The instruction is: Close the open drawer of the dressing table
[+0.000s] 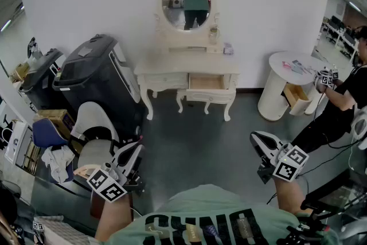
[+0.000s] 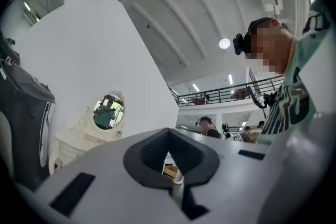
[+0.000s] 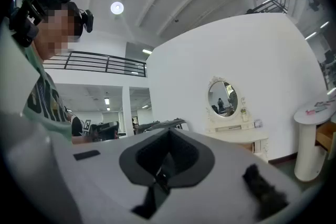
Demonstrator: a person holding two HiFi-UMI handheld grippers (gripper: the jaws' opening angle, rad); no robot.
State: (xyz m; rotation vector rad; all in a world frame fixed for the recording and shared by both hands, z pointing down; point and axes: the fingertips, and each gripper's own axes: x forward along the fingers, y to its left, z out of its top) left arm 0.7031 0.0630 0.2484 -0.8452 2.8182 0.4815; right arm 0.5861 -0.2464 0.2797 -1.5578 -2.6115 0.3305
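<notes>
The dressing table (image 1: 186, 72) stands by the far wall, well apart from both grippers. Its right-hand drawer (image 1: 206, 82) is pulled out, its contents too small to tell. Left gripper (image 1: 135, 150) and right gripper (image 1: 256, 139) are both clenched, holding nothing.

The inside of the open drawer (image 1: 206, 82) is too small to make out, as are the small items (image 1: 227, 49) on the dressing table (image 1: 166, 72). In the left gripper view the left tongs (image 2: 169, 136) hide its right side. The head view's right edge crops a person (image 1: 344, 97).
</notes>
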